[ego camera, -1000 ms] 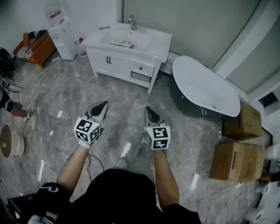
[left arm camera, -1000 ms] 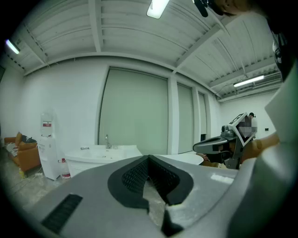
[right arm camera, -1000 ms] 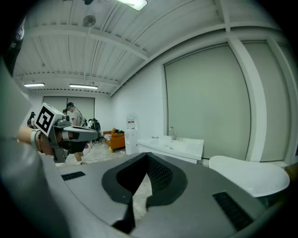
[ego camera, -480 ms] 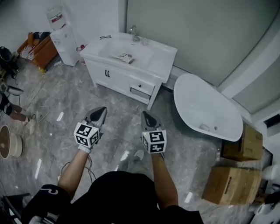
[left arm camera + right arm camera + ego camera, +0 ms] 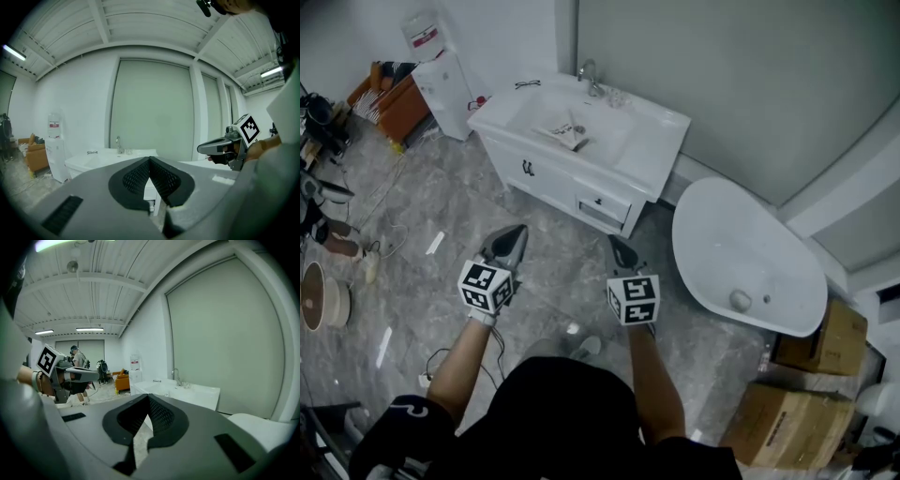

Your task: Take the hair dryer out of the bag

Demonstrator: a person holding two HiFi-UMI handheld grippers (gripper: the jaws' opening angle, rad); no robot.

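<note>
A white vanity (image 5: 609,141) with a sink and tap stands ahead against the wall. A small pale flat item (image 5: 567,131) lies in its basin; I cannot tell what it is. No bag or hair dryer can be made out. My left gripper (image 5: 517,231) and right gripper (image 5: 620,243) are held side by side over the marble floor, both pointing at the vanity, both shut with nothing in them. In the left gripper view the jaws (image 5: 149,162) meet in front of the vanity (image 5: 105,160). The right gripper view likewise shows closed jaws (image 5: 148,399) and the vanity (image 5: 192,393).
A white bathtub (image 5: 750,253) sits right of the vanity, with cardboard boxes (image 5: 820,342) beyond it. A water dispenser (image 5: 441,75) and an orange seat (image 5: 389,103) stand at the left. A cable (image 5: 441,361) trails on the floor. A person (image 5: 77,359) stands far off.
The vanity and bathtub have drawn closer and shifted in the head view as I walk forward. Both grippers keep the same pose, shut and empty.
</note>
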